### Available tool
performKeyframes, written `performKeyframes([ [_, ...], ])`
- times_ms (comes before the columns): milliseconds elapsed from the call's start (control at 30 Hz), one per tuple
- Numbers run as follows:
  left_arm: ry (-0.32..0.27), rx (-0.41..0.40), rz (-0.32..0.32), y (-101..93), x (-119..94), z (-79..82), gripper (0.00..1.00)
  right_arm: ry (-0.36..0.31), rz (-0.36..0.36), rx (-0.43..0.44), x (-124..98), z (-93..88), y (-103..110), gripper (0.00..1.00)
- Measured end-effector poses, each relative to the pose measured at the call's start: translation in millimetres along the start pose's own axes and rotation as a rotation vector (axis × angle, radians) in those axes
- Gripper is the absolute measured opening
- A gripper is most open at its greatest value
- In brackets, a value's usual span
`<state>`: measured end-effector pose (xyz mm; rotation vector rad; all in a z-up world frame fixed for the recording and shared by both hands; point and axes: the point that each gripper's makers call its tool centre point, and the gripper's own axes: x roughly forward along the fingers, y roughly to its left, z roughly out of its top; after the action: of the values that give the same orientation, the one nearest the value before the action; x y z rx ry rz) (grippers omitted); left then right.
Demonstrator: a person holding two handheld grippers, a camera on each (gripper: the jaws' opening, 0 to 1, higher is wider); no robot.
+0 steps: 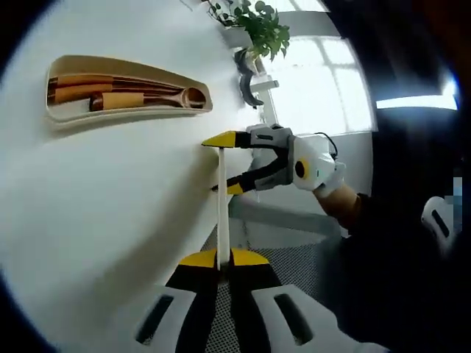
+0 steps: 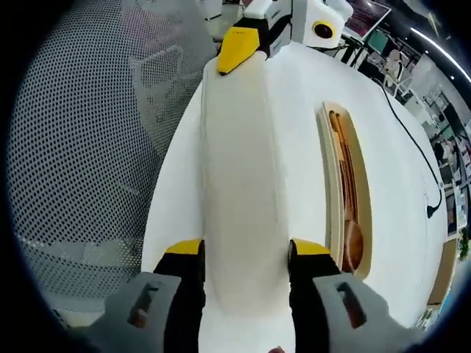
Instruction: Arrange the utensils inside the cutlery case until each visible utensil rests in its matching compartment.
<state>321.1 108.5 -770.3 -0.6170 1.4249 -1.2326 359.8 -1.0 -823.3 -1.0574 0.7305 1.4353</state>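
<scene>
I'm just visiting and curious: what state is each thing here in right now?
lid: off the case, held at both ends.
cutlery case: open, lying on the white table.
wooden utensils: lying inside the case.
left gripper: shut on the lid's thin faces.
right gripper: shut across the lid's width.

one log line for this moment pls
left gripper: shut on white lid | right gripper: shut on white lid | cutlery case: open, wooden utensils inside

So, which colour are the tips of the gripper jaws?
Yellow, on black jaws; clearest on the left gripper in the left gripper view.
</scene>
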Motion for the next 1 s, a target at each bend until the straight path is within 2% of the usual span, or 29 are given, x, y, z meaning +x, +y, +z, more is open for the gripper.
performKeyframes([
  [200,-0.044,0.009,0.005,1.6,-7,7.2,0.05,0.001,0.003,0.014,-1,1.8,-1,0.38],
  [233,-0.068,0.022,0.009,1.8,-8,11.3,0.05,0.004,0.001,0.021,-1,1.5,-2,0.38],
  [267,-0.128,0.069,0.015,2.1,-10,21.5,0.05,0.013,-0.005,0.032,-2,0.1,-4,0.37],
  [300,-0.164,0.079,0.010,-0.1,-12,26.7,0.05,0.009,-0.015,0.046,-4,-0.2,-8,0.37],
  [333,-0.181,0.058,0.001,-2.0,-15,29.4,0.05,0.001,-0.027,0.050,-5,0.3,-11,0.37],
  [433,-0.268,0.088,0.041,2.7,-23,45.0,0.07,-0.020,-0.032,0.098,-10,3.0,-18,0.37],
  [467,-0.265,0.084,0.036,1.5,-24,44.7,0.07,-0.021,-0.040,0.094,-11,3.5,-22,0.37],
  [533,-0.314,0.100,0.059,3.4,-29,54.1,0.08,-0.016,-0.047,0.111,-13,3.9,-28,0.37],
  [567,-0.353,0.139,0.103,7.2,-33,62.0,0.09,-0.017,-0.050,0.120,-14,4.4,-30,0.37],
  [633,-0.427,0.200,0.138,6.5,-41,74.9,0.10,-0.027,-0.063,0.168,-16,6.9,-38,0.37],
  [733,-0.482,0.178,0.141,4.8,-53,85.9,0.11,-0.047,-0.059,0.202,-19,12.8,-47,0.37],
  [767,-0.518,0.181,0.148,5.3,-58,92.4,0.11,-0.052,-0.061,0.205,-20,14.1,-51,0.37],
  [833,-0.542,0.166,0.159,7.2,-63,96.2,0.11,-0.055,-0.061,0.209,-21,16.7,-59,0.37],
  [933,-0.595,0.188,0.264,21.2,-74,105.2,0.14,-0.044,-0.062,0.203,-20,20.0,-74,0.36],
  [1000,-0.604,0.160,0.283,26.7,-79,106.3,0.14,-0.028,-0.050,0.186,-16,21.7,-81,0.36],
])
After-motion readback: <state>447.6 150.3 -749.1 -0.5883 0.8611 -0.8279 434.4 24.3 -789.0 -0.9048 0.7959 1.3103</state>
